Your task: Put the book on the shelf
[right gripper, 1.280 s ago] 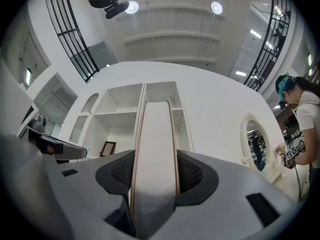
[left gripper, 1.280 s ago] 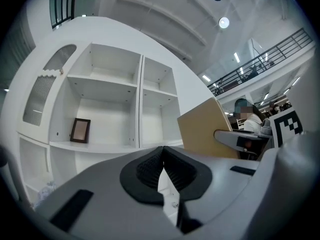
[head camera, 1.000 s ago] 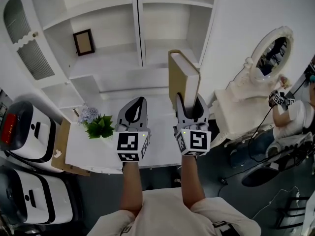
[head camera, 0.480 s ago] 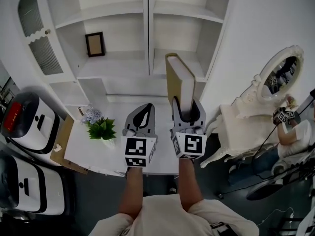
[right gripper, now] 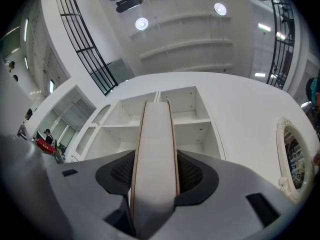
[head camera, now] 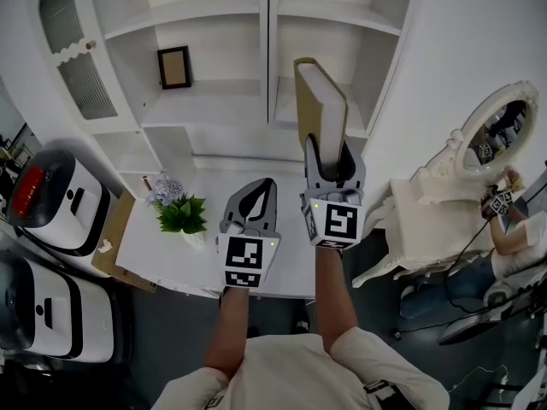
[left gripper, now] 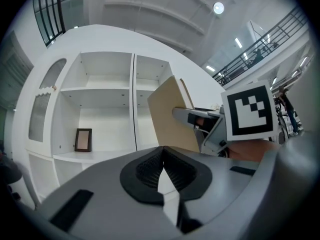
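The book (head camera: 319,108), tan-covered with white page edges, stands upright in my right gripper (head camera: 333,162), whose jaws are shut on its lower end. It is in the air in front of the right-hand bay of the white shelf unit (head camera: 224,109), apart from it. In the right gripper view the book (right gripper: 156,149) runs up between the black pads (right gripper: 192,173) of the right gripper (right gripper: 156,171). My left gripper (head camera: 255,193) is lower and to the left, shut on nothing. Its tips (left gripper: 161,151) meet in the left gripper view, with the book (left gripper: 170,116) to the right.
A small framed picture (head camera: 174,67) leans in the left shelf bay. A potted green plant (head camera: 183,216) stands on the white table (head camera: 162,259) below. White and black machines (head camera: 53,202) stand at the left. An ornate white vanity mirror (head camera: 498,129) and a person (head camera: 517,233) are at the right.
My right gripper has carried the book up and forward, closer to the shelf. The left gripper now sits lower than the right. The view has turned slightly to the left.
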Demonstrator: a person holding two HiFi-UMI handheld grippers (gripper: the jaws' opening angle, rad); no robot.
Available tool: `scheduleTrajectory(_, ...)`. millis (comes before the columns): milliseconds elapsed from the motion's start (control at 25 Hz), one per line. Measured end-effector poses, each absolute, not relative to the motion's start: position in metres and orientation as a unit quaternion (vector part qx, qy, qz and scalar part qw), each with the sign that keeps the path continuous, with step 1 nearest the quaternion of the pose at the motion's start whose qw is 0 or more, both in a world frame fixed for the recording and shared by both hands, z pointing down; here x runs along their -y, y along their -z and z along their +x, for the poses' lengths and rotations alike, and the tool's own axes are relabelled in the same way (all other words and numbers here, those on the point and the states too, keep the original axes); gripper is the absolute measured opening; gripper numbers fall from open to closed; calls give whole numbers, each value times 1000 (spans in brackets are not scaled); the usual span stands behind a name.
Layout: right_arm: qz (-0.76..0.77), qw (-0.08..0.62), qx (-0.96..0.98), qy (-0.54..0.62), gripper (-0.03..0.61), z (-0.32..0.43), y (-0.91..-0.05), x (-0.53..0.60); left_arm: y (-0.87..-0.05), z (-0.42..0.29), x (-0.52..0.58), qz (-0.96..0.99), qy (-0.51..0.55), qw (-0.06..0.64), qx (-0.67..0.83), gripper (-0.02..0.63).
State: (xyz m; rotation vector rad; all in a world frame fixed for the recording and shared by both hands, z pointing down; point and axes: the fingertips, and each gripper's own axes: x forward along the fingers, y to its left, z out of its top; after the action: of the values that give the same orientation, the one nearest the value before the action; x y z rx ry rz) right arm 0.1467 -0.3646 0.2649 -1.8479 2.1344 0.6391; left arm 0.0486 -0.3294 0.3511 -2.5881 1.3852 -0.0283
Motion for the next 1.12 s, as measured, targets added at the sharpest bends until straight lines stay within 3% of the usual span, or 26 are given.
scheduleTrajectory(1120,-644,42,-717,-263,235,125,-238,475,-357,-12,325,-839,18,110,-533,17)
